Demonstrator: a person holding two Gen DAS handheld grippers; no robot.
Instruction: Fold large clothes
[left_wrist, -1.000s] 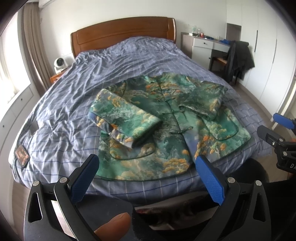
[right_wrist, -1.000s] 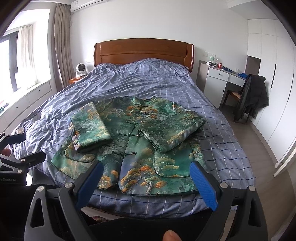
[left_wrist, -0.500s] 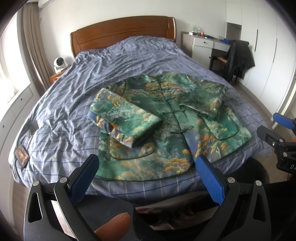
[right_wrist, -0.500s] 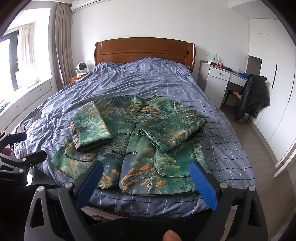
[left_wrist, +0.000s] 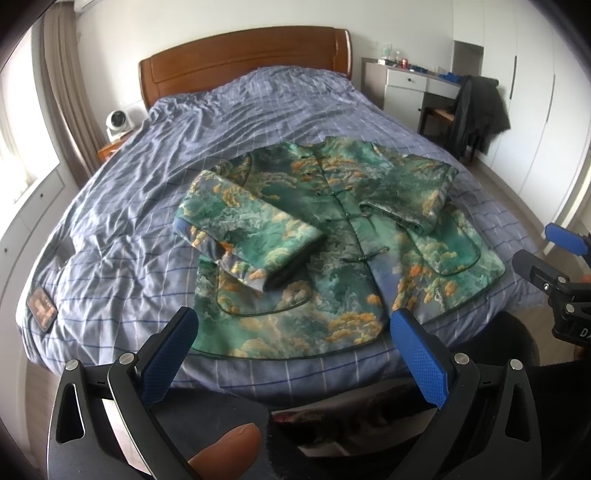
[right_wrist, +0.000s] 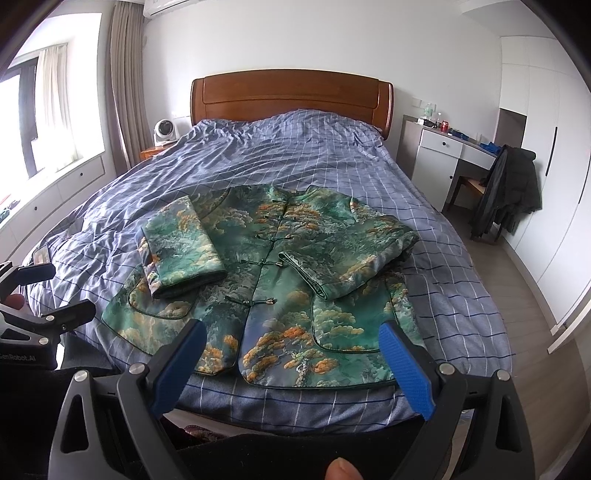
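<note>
A green jacket with an orange cloud pattern (left_wrist: 332, 266) lies face up on the blue checked bed (left_wrist: 147, 192), hem toward me. Both sleeves are folded in over the front: the left sleeve (left_wrist: 247, 236) and the right sleeve (left_wrist: 410, 199). It also shows in the right wrist view (right_wrist: 266, 288). My left gripper (left_wrist: 291, 354) is open and empty, held just short of the hem. My right gripper (right_wrist: 291, 365) is open and empty, also in front of the hem. Each gripper shows at the edge of the other's view.
A wooden headboard (right_wrist: 291, 96) stands at the far end. A white desk (right_wrist: 447, 155) and a chair with a dark coat (right_wrist: 506, 192) stand to the right. A small fan (right_wrist: 164, 131) sits on the left nightstand. A phone (left_wrist: 41, 306) lies on the bed's left edge.
Both grippers have drifted slightly toward the bed. The jacket has not moved and both grippers stay open.
</note>
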